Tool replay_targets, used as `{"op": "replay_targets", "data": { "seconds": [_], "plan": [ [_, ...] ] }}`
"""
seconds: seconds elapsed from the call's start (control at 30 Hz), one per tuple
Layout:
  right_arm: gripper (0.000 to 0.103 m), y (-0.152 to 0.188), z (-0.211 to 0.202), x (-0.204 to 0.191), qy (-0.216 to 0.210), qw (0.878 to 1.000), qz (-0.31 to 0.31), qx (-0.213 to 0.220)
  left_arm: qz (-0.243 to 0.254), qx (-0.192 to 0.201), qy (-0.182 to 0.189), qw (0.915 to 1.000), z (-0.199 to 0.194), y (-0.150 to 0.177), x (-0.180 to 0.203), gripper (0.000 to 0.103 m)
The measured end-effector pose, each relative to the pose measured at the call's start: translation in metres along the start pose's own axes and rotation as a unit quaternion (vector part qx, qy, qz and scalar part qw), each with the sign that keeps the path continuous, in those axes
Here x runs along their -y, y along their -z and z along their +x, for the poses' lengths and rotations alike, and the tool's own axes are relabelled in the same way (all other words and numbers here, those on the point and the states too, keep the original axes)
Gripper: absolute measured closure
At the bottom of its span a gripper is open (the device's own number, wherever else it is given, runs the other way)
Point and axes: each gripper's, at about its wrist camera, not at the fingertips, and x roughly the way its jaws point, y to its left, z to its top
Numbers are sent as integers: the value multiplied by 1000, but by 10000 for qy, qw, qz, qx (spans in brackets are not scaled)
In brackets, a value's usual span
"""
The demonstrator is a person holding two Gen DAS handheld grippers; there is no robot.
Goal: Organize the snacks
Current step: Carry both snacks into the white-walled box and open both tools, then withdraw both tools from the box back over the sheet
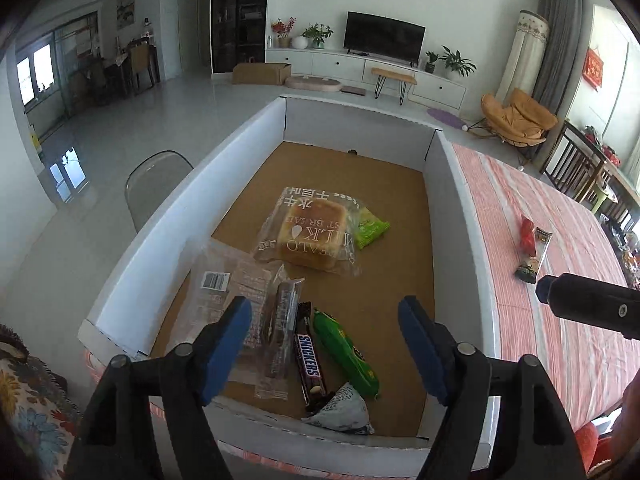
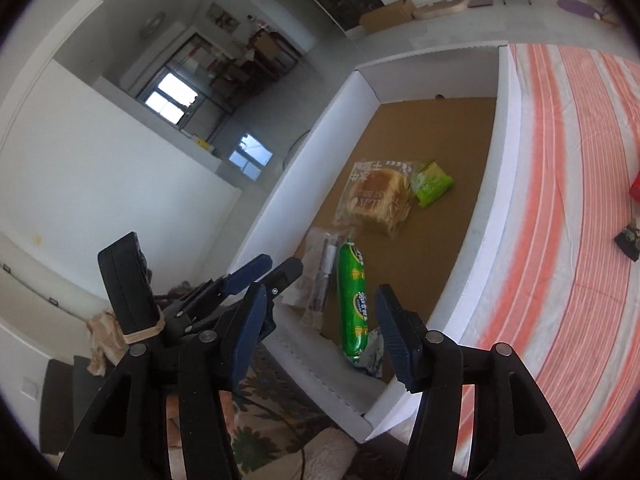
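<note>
My left tongs (image 1: 324, 344) hang spread wide and empty over the near end of the white box (image 1: 180, 200), above the snacks lying on its brown floor. From the left wrist view I see 6 packs inside: a bagged loaf (image 1: 310, 236) printed "MILK" and "BREAD", a pale green packet (image 1: 372, 228) tucked against its right side, a clear wrapper with a barcode (image 1: 228, 292), a slim dark bar in clear film (image 1: 282, 320), a brown Snickers bar (image 1: 310, 364), a long green stick pack (image 1: 346, 352) and a crumpled white pouch (image 1: 344, 410). 2 more packs, red (image 1: 527, 232) and dark (image 1: 534, 258), lie out on the striped cloth (image 1: 560, 320), well apart from the box. From the right wrist view, my right tongs (image 2: 320, 328) are also parted, holding nothing, near the box's front corner. The green stick pack (image 2: 352, 300) looks light and glossy, so I judge it slippery; I would pinch it across the middle. The loaf (image 2: 376, 196) is soft and crushable, better taken by the bag's edge.
</note>
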Motion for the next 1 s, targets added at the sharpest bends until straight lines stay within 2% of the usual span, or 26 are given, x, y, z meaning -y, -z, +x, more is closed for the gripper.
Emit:
{"op": "replay_targets", "data": {
  "seconds": [0.07, 0.13, 0.23, 0.27, 0.37, 0.43, 0.53, 0.7, 0.83, 1.0],
  "plan": [
    [39, 13, -21, 18, 694, 9967, -270, 312, 209, 157, 183, 9995, -5, 7, 25, 13],
    [32, 27, -41, 51, 1614, 9835, -447, 689, 426, 174, 725, 9963, -9, 9, 54, 13],
    [29, 57, -66, 123, 3148, 9441, -199, 956, 831, 108, 1645, 9828, -13, 14, 108, 10],
    [29, 69, -73, 145, 3540, 9304, -51, 952, 1008, 68, 1915, 9763, -18, 18, 128, 5],
    [29, 105, -94, 197, 4329, 8944, 473, 1025, 1508, -131, 2308, 9611, -3, 36, 186, 3],
    [29, 123, -110, 217, 4566, 8784, 797, 1166, 1732, -269, 2374, 9555, 22, 52, 219, 3],
    [29, 133, -125, 233, 4795, 8615, 1069, 1286, 1829, -286, 2118, 9596, 64, 66, 249, 3],
    [29, 132, -127, 237, 4749, 8651, 1066, 1212, 1884, -379, 1512, 9696, 112, 68, 266, 3],
    [24, 136, -128, 246, 4561, 8711, 1296, 1275, 2073, -417, 1281, 9690, 128, 73, 268, 3],
    [22, 139, -126, 246, 4574, 8701, 1313, 1285, 2149, -558, 1117, 9686, 138, 77, 271, 2]
  ]
}}
